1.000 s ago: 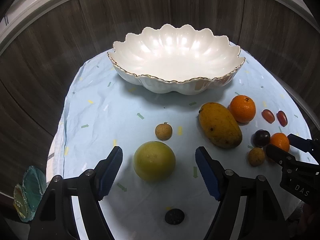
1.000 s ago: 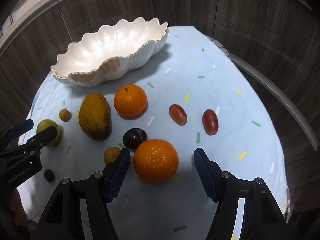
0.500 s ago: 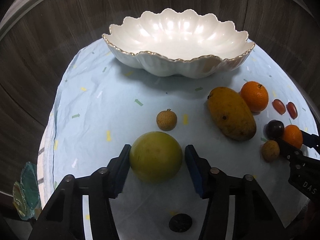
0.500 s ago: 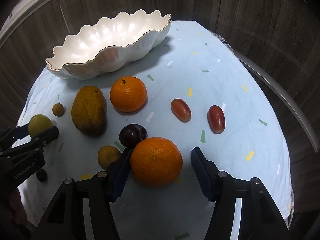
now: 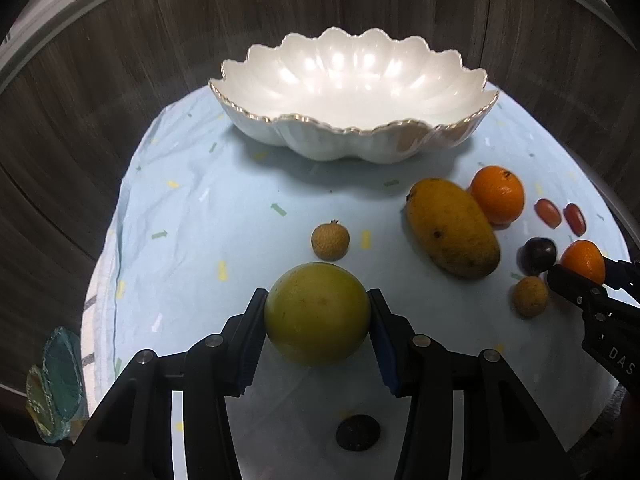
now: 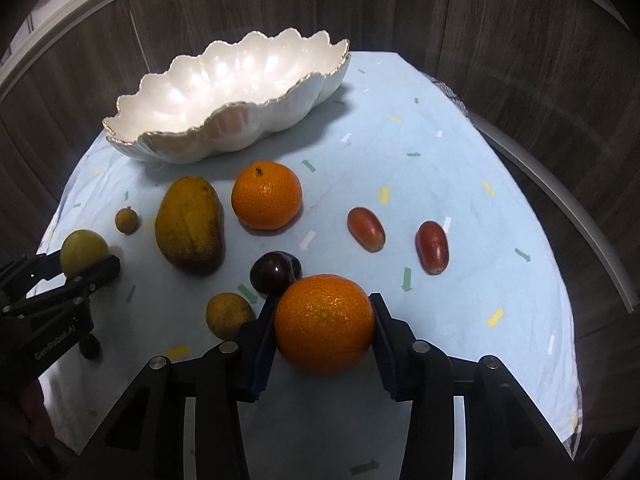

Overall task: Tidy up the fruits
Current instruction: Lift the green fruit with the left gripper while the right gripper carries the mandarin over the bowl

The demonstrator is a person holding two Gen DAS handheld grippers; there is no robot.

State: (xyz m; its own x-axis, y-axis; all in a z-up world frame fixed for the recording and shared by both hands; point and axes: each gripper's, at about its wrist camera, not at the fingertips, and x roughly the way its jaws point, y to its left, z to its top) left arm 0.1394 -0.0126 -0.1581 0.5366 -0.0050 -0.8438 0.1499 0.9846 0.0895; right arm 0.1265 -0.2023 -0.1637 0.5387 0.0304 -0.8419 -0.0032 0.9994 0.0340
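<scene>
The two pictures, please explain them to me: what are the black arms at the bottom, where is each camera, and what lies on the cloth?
The black arms are hand-held grippers, one in each of a person's hands. Each carries a camera looking along its fingers. In the left wrist view, the left gripper is closing around a yellow-green round fruit. In the right wrist view, the right gripper is closing around an orange. On the blue cloth lie also a mango, a second orange, a dark plum, two red oval fruits, small brown fruits and an empty white bowl.
</scene>
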